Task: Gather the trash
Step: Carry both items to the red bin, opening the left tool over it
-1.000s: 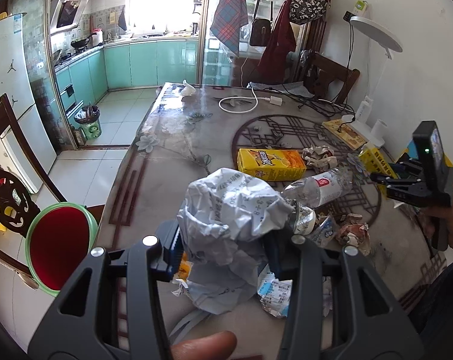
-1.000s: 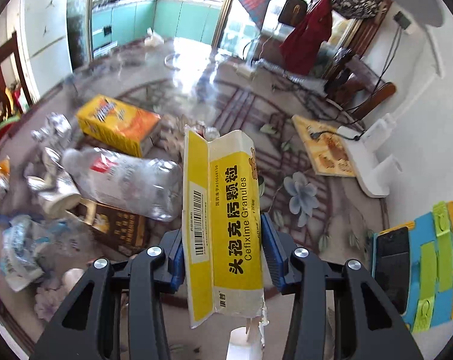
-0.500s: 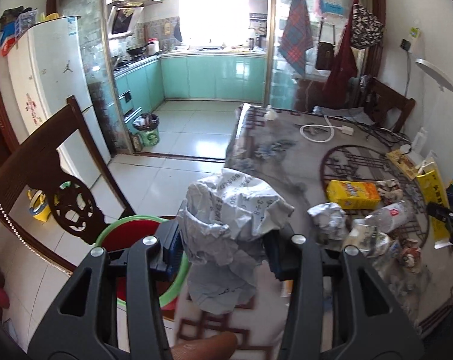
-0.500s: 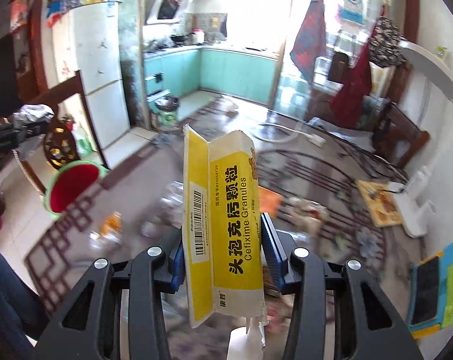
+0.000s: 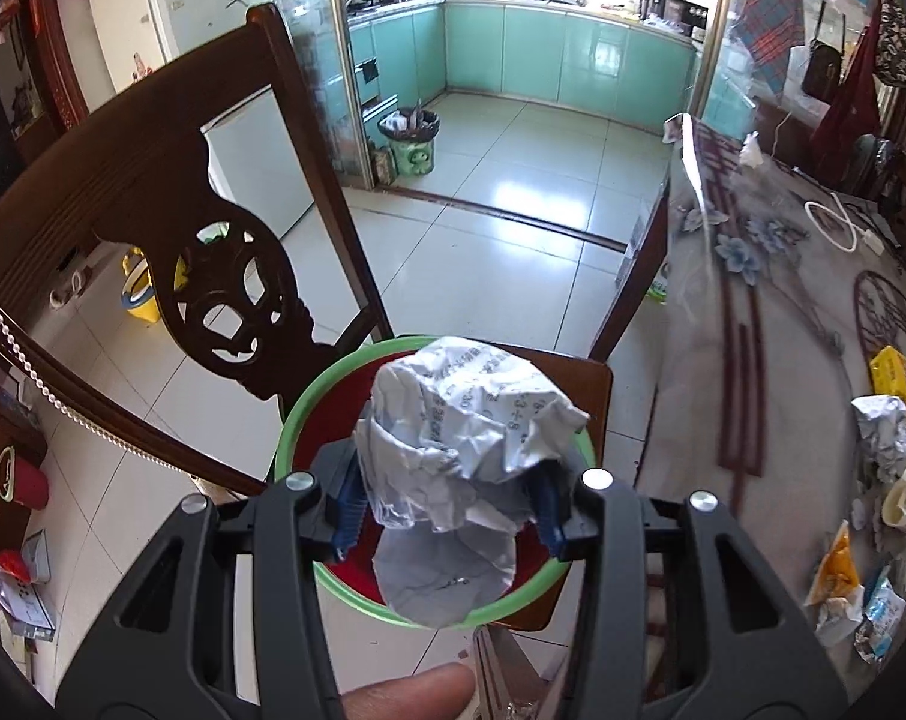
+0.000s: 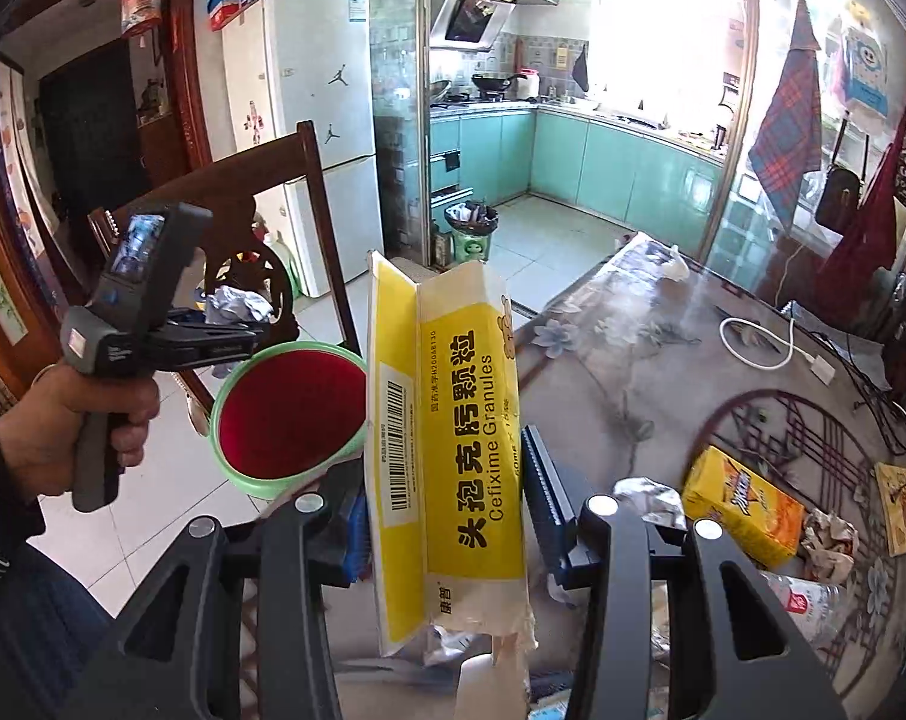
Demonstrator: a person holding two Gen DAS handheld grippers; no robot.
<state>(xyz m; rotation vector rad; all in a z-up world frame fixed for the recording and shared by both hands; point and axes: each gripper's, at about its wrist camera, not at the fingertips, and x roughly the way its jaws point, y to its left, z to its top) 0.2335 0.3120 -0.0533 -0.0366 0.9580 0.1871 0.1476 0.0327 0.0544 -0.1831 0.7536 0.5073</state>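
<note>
Over the red basin [image 5: 327,576] with its green rim, which sits on the seat of the dark wooden chair [image 5: 153,192], we now hold the crumpled paper ball [image 5: 465,420], clenched between the blue pads of our left gripper [image 5: 447,510]; a second ago that ball hung above the littered counter [image 5: 783,360], so we have swung it clear of the edge and brought it right above the basin's mouth; that, we judge, leaves only the letting-go for this piece. Our right gripper [image 6: 447,516] grasps the flattened yellow medicine box [image 6: 453,450], which stands upright between its jaws; it too has left the pile, and the basin [image 6: 291,414] now shows just beyond its left edge, though from this view we cannot tell whether the box is over the basin or short of it. Seen from the right, our left hand [image 6: 87,420] grips its tool beside the basin. Behind us on the counter remain the orange carton [image 6: 747,510], a clear plastic bottle [image 6: 813,606], another paper wad [image 5: 885,432] and small wrappers [image 5: 855,594], so plenty of collecting is left; farther off lie the tiled floor and the teal kitchen cabinets [image 5: 573,54].
</note>
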